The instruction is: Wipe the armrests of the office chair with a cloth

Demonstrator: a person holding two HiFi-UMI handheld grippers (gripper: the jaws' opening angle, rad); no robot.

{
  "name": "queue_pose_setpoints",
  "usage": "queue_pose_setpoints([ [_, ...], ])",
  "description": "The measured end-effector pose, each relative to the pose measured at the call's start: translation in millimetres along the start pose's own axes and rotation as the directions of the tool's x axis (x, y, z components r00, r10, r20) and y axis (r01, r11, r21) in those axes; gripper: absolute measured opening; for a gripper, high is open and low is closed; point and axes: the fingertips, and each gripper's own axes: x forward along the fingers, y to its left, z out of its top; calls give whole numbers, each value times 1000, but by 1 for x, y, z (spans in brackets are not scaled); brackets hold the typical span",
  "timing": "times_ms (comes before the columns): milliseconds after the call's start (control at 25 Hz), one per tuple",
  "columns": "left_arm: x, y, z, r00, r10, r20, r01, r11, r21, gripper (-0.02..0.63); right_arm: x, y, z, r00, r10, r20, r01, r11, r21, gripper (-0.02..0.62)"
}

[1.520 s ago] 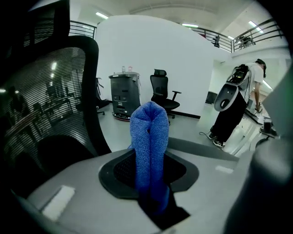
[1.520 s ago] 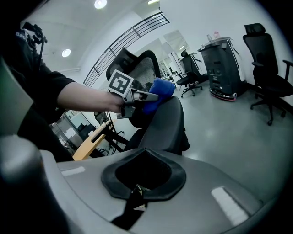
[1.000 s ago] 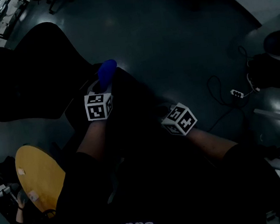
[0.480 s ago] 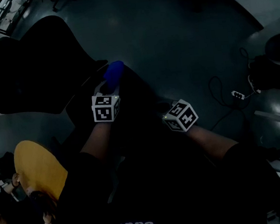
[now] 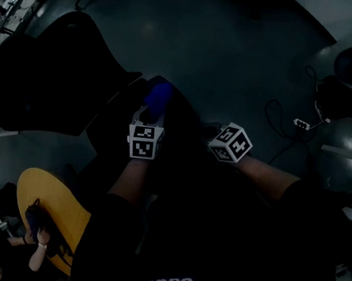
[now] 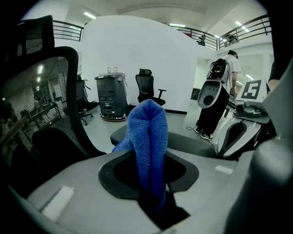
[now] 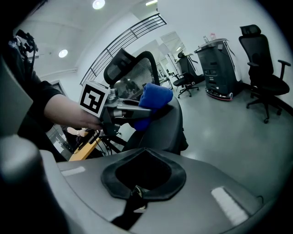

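A black office chair (image 5: 47, 76) fills the upper left of the head view. A blue cloth (image 5: 158, 98) lies over its dark armrest (image 5: 176, 114), with my left gripper (image 5: 152, 114) shut on it. In the left gripper view the cloth (image 6: 149, 132) sticks up folded from the closed jaws, the padded armrest (image 6: 187, 142) lies just beyond it and the mesh chair back (image 6: 39, 103) is at the left. My right gripper (image 7: 136, 193) is shut on nothing, a little to the right of the left one. It looks at the cloth (image 7: 154, 98) resting on the armrest.
A round yellow table (image 5: 47, 209) with a person's hand on it sits at the lower left. Cables and a power strip (image 5: 299, 123) lie on the floor at the right. Another office chair (image 6: 147, 89), a grey cabinet (image 6: 111, 96) and a standing person (image 6: 231, 64) are farther off.
My left gripper has slid right and slightly toward me along the armrest with the cloth in it. The right gripper has hardly moved.
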Motion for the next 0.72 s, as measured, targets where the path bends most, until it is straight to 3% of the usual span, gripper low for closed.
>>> queue_pose_setpoints([
  [720, -26, -85, -21, 987, -158, -8, 158, 987, 29, 132, -2, -5, 1, 1000, -11, 15, 10, 1000, 25, 3],
])
